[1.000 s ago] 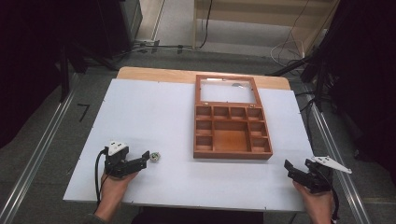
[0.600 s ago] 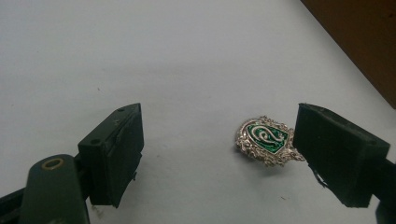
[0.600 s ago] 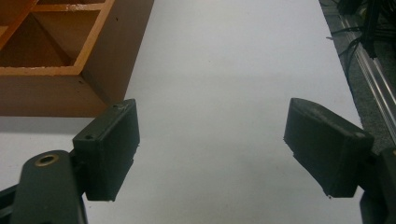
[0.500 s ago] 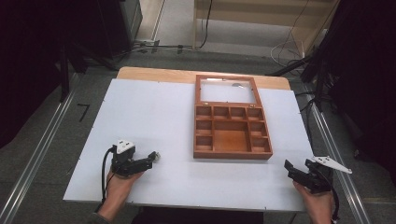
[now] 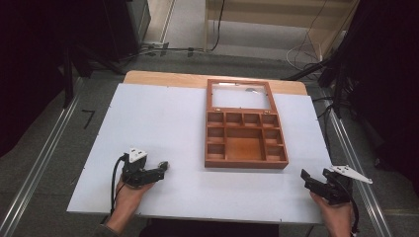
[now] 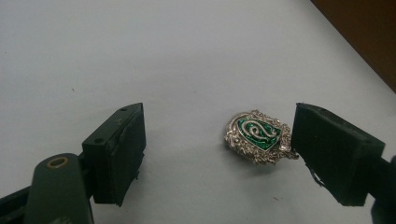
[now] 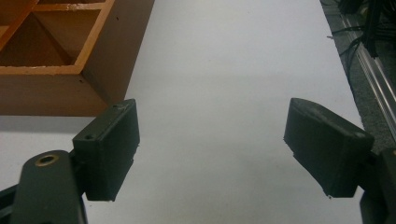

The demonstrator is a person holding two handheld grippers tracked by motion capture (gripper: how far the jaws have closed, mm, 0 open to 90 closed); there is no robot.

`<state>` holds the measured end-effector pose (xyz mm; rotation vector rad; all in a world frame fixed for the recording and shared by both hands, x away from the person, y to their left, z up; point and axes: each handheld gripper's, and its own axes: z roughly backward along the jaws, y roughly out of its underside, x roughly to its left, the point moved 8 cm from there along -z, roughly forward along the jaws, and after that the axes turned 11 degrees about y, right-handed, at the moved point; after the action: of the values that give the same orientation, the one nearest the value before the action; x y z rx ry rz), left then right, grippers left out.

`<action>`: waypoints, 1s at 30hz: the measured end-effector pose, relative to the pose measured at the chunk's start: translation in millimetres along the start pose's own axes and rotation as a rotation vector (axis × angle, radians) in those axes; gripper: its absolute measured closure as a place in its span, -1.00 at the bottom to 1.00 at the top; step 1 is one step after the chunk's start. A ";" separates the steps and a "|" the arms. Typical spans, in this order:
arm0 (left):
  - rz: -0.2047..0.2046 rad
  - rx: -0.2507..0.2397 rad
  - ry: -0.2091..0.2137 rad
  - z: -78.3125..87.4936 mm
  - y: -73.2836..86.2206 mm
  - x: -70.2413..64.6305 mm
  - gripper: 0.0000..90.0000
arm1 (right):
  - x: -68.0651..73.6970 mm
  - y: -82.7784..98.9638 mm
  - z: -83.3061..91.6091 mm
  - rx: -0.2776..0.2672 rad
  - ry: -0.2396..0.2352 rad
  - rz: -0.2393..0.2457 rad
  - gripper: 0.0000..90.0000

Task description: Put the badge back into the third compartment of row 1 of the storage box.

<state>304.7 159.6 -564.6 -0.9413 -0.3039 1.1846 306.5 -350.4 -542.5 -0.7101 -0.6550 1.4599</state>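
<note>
At the near edge of the white worktop [image 5: 163, 113] a person's two hands come in, each with a gripper. The left gripper [image 5: 160, 170] lies low at the near left part, and the right gripper [image 5: 307, 178] rests at the near right corner, well apart from it. The jaws of the right gripper are spread wide with only bare worktop between them; in the right gripper view the near corner of the wooden box [image 7: 60, 60] stands to the left of them.

Between the spread jaws of the left gripper [image 6: 217, 149] lies a small badge [image 6: 258, 136], flat on the worktop. It is close against the right jaw, maybe touching its inner face, and it is well apart from the left jaw, so it is not pinched. Nothing stands between the badge and the box.

The badge has the form of a shield. Its middle is green enamel with a silver curled snake, and the rim is silver with rich ornament.

Farther off, at the middle right of the worktop, the wooden box [image 5: 245, 138] lies open, with many small compartments around one large compartment. Its lid [image 5: 240, 97], with a clear pane, lies flat behind it toward the far edge.
</note>
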 end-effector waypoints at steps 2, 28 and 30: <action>-0.004 0.004 -0.002 -1.0 0.8 -0.4 -0.56 | 0.0 0.1 -0.1 0.001 0.000 0.001 -0.64; -0.113 0.050 0.028 -5.3 6.8 -23.9 0.37 | 1.6 0.7 -0.4 0.013 -0.014 -0.004 -0.63; -0.126 0.047 0.021 -5.1 6.5 -24.8 0.38 | 1.3 0.8 -0.5 0.013 -0.013 -0.003 -0.63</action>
<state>294.2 135.7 -566.2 -0.8807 -0.3128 1.0620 306.5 -349.1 -543.4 -0.6899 -0.6557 1.4663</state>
